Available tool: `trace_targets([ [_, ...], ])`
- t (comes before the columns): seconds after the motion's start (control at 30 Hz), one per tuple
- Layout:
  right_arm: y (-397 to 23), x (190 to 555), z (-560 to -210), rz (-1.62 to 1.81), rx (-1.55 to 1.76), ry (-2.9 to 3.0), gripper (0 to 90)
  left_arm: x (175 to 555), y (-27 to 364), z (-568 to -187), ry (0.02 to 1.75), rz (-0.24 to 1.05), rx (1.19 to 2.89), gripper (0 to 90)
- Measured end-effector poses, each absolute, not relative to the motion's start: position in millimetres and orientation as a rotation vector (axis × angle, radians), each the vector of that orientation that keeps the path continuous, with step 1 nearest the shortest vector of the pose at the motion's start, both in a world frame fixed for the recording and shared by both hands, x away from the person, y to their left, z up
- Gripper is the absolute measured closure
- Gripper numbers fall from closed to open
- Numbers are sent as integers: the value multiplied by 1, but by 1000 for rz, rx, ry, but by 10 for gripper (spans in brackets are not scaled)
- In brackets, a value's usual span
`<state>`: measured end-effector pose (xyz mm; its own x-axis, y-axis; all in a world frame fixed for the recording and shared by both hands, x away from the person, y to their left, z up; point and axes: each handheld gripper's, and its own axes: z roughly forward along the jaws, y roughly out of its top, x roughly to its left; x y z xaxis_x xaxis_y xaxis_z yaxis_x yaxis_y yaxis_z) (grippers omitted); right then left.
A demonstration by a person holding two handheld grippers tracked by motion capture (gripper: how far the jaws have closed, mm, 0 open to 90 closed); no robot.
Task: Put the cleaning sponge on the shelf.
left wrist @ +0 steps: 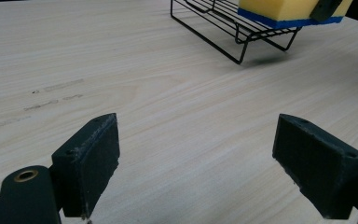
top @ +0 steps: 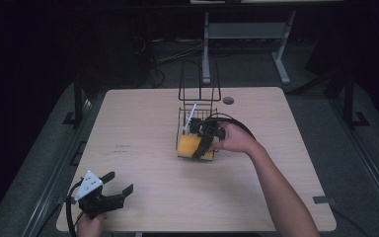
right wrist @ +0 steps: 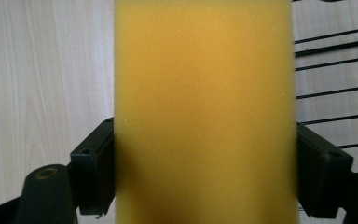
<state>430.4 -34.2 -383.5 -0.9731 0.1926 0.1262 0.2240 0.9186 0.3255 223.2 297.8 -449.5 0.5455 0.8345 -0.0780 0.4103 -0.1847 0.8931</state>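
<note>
A yellow sponge (top: 189,146) with a blue underside (left wrist: 279,9) is at the near end of a black wire rack (top: 199,95). My right gripper (top: 196,148) is shut on the sponge, with one jaw pressed against each side of it (right wrist: 203,93). Beneath it, table wood shows on one side and rack wires (right wrist: 331,60) on the other. I cannot tell whether the sponge rests on the rack. Near the table's front left corner, my left gripper (top: 121,181) is open and holds nothing. Between its jaws (left wrist: 196,163) there is just bare wood.
A white stick-like item (top: 192,115) leans inside the rack. The light wooden table (top: 128,123) has a small round grommet (top: 228,100) near its far edge. Faint marks (left wrist: 51,93) lie on the wood. Table legs and cables stand on the dark floor beyond.
</note>
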Motion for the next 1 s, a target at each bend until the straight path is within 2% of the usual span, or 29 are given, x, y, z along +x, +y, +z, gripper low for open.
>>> trace_targets([
  [1.0,-37,483,-391,-462,-435,-2997,211,224,297,-449,1027,534,1796,141],
])
